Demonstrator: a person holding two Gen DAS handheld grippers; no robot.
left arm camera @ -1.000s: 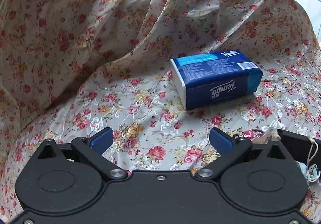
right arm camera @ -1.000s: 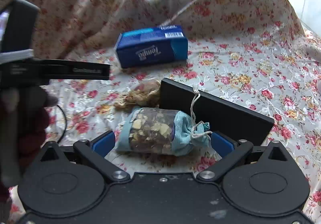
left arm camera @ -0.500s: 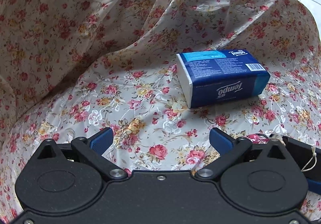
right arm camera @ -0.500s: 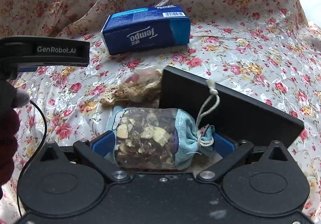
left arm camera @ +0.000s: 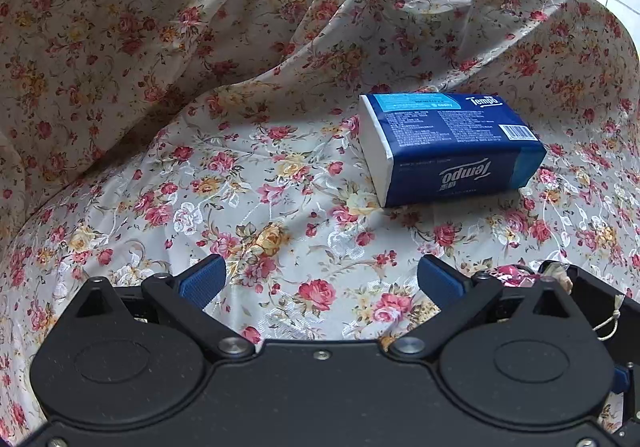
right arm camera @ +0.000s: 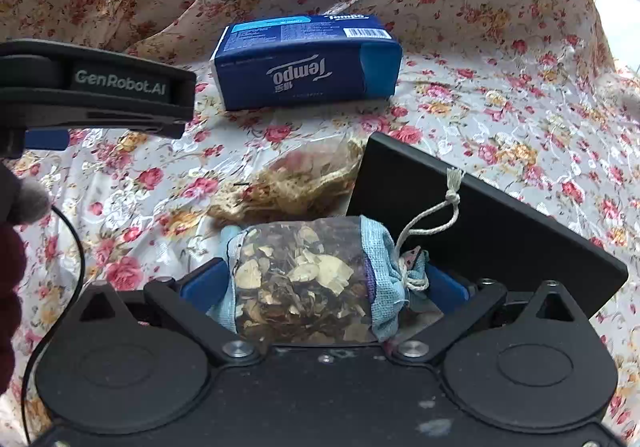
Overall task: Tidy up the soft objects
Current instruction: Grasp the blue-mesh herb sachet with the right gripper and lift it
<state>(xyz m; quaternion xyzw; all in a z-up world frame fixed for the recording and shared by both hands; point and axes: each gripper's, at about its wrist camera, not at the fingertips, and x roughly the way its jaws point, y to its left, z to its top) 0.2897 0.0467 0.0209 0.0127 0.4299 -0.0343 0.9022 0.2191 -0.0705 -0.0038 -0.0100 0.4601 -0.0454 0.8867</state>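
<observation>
A light-blue drawstring sachet point(right arm camera: 308, 279) with a clear window of dried petals sits between the fingers of my right gripper point(right arm camera: 324, 283), which is shut on it just above the floral cloth. A second clear sachet point(right arm camera: 296, 183) of dried flowers lies on the cloth beyond it. A blue Tempo tissue pack point(right arm camera: 308, 63) lies farther back; it also shows in the left wrist view point(left arm camera: 452, 147). My left gripper point(left arm camera: 320, 279) is open and empty over bare cloth, left of and nearer than the pack.
A black flat box point(right arm camera: 492, 223) lies to the right of the held sachet, its corner showing in the left wrist view point(left arm camera: 600, 299). The floral cloth point(left arm camera: 200, 183) rises in folds at the back and left. The left gripper's body point(right arm camera: 96, 87) shows at the left.
My right gripper has moved forward and closed in around the blue sachet, lifting it a little. My left gripper has shifted slightly left; the tissue pack has not moved.
</observation>
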